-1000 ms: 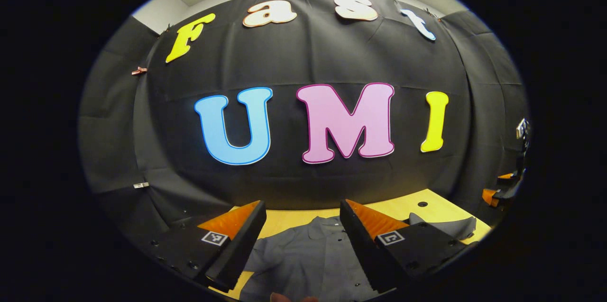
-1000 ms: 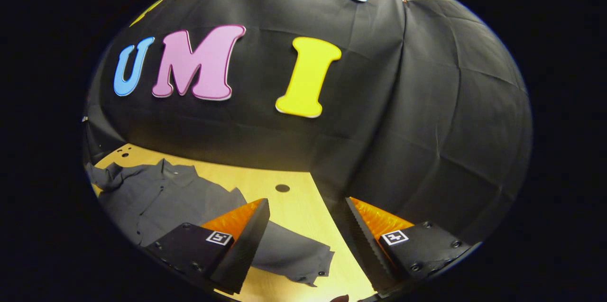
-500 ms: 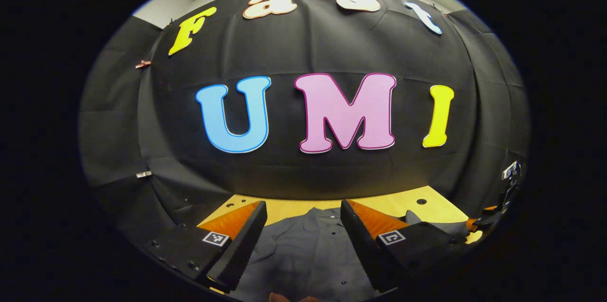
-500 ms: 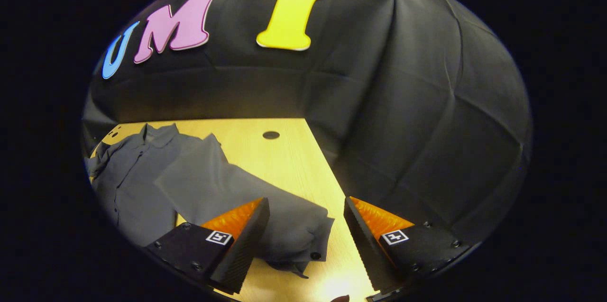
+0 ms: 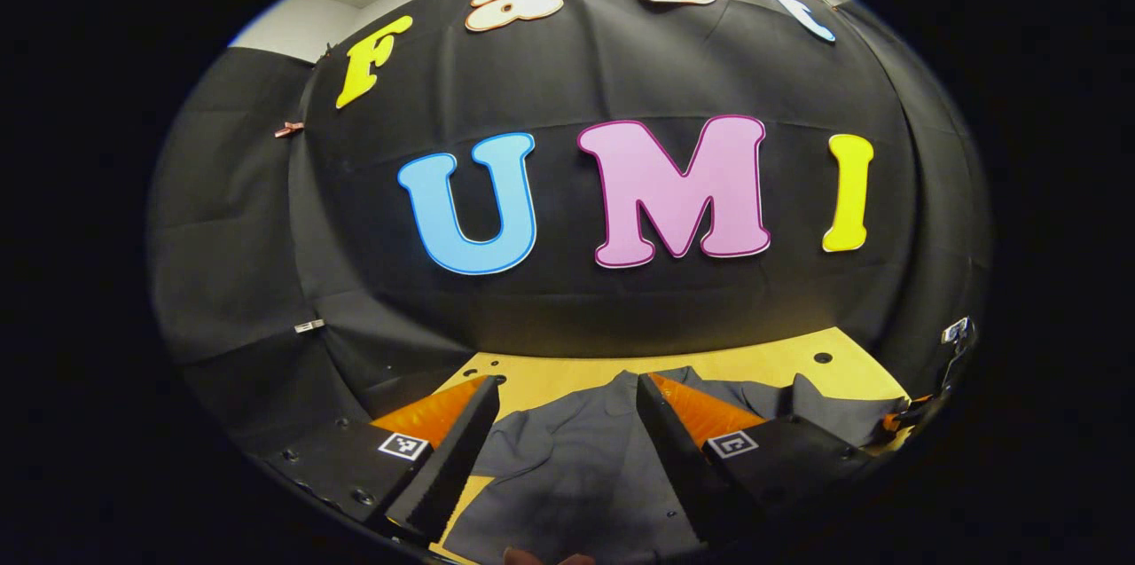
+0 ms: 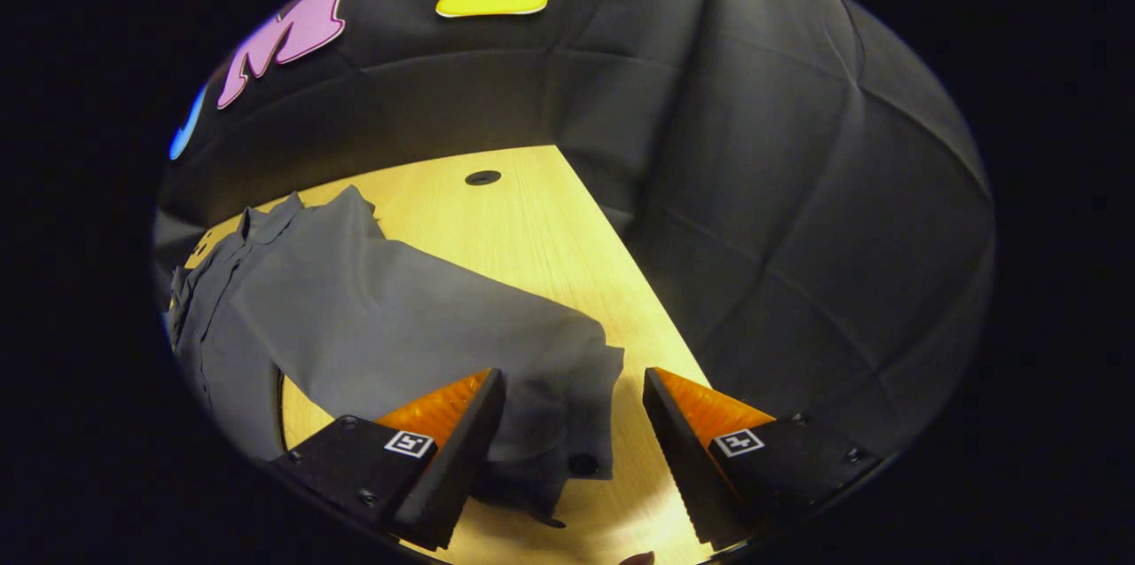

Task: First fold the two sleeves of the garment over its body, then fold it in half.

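A dark grey buttoned shirt [image 5: 576, 467] lies flat on the light wooden desk [image 6: 532, 219]. The left gripper [image 5: 566, 450] hangs over the shirt body with its jaws wide and holding nothing. The right gripper [image 6: 572, 450] has its jaws wide too, over the cuff of the long grey sleeve [image 6: 417, 325], which stretches across the desk away from the body.

The garment [image 5: 585, 476] has its lower body cut off by the view's edge.
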